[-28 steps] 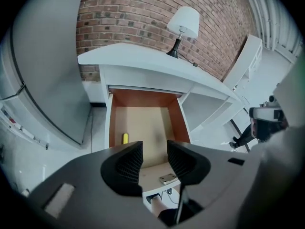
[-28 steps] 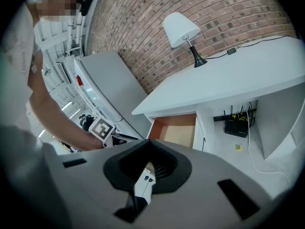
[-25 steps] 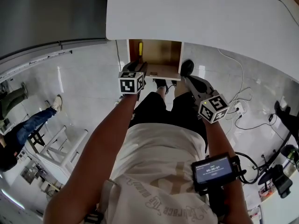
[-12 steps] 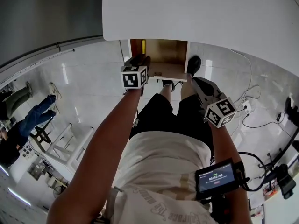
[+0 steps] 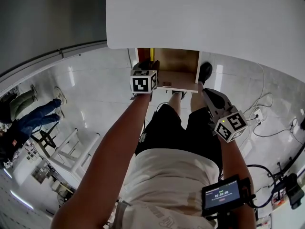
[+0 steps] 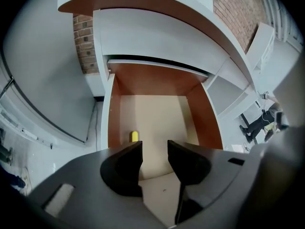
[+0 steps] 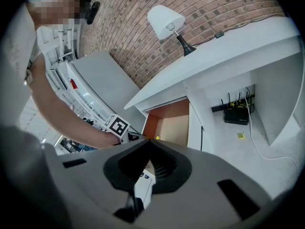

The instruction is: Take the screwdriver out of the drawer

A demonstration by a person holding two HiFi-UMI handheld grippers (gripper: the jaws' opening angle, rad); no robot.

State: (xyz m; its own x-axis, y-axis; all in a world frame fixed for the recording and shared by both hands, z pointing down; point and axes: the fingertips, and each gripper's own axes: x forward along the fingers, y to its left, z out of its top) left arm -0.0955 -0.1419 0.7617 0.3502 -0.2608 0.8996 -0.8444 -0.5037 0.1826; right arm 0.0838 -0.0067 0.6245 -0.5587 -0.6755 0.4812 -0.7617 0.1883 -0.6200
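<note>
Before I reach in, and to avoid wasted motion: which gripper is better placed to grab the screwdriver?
Left. The left gripper is open at the open drawer, the yellow screwdriver just beyond its jaws; the right gripper is shut and farther back.

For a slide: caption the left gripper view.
Open left hand-held gripper poised before the open drawer, the yellow screwdriver showing just left of its jaws.

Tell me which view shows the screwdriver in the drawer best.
Left gripper view: the screwdriver, yellow end showing, lies by the left wall of the drawer, partly behind the left tool. The head view shows a yellow sliver; the right gripper view, a speck.
</note>
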